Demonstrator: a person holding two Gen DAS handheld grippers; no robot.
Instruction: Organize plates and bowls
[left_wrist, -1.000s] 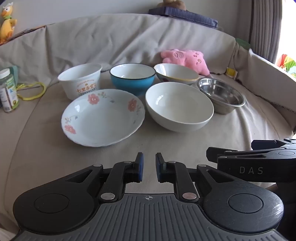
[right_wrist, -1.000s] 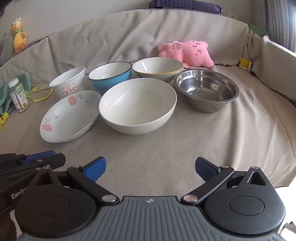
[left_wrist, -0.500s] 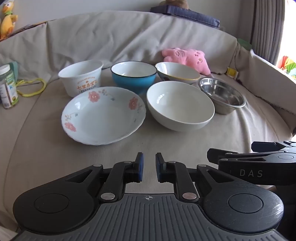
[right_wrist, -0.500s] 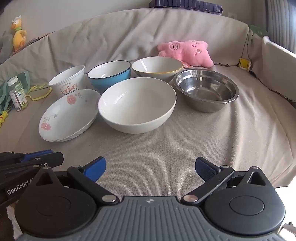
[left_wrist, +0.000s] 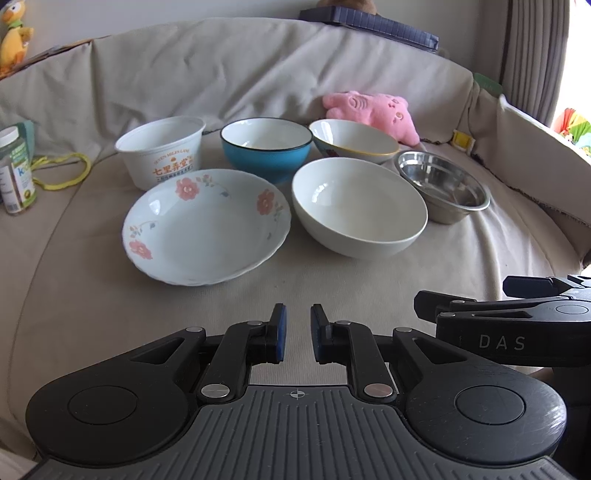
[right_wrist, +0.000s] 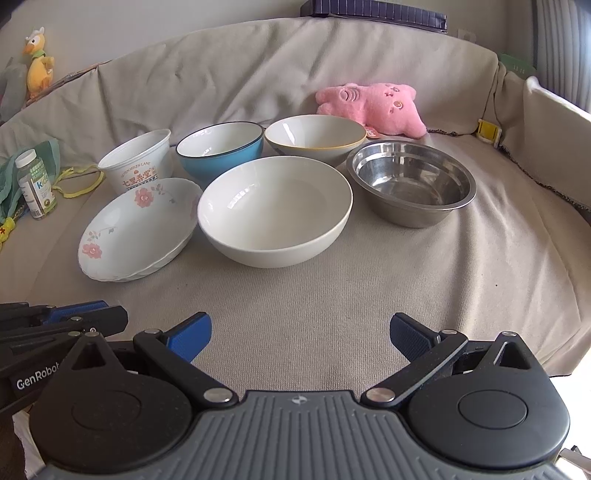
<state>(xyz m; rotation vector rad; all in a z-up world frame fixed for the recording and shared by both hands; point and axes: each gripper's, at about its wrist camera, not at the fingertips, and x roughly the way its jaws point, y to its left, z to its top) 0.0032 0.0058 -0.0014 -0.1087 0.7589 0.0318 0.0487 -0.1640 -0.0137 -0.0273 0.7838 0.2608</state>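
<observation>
Left tongs (left_wrist: 297, 334): jaws nearly shut, only a narrow gap btwn the blue pads, nothing in them. They hang over bare cloth at the near edge. Right tongs (right_wrist: 300, 332): jaws wide apart, empty, also over bare cloth, just beside the left tongs on their right.

All dishes sit on a beige cloth-covered sofa (right_wrist: 332, 302), farther out from both tongs, none touched.

Near row, L to R:
- flowered plate (left_wrist: 207, 225), shallow, pink blooms on rim, straight ahead of left tongs. In the right wrist view it looks like a stack of 2 or more, can't tell for sure.
- big white bowl (right_wrist: 275, 210), just right of the plate, rims very close or touching.
- steel bowl (right_wrist: 412, 182), right of the white bowl, set a bit farther back, small gap btwn them.

Far row, L to R:
- white plastic tub (left_wrist: 162, 151) w/ orange print, behind the plate.
- blue bowl (left_wrist: 266, 147), white inside, dark rim, behind the plate/white bowl gap.
- yellow-rimmed bowl (right_wrist: 316, 138), tilted slightly, behind the white bowl, close to the steel one.

Other stuff: pink plush (right_wrist: 371, 107) behind the far row at the backrest; supplement bottle (right_wrist: 36, 182) far left, near a yellow cord (left_wrist: 62, 171); yellow duck toy (right_wrist: 38, 62) up on the left backrest.
</observation>
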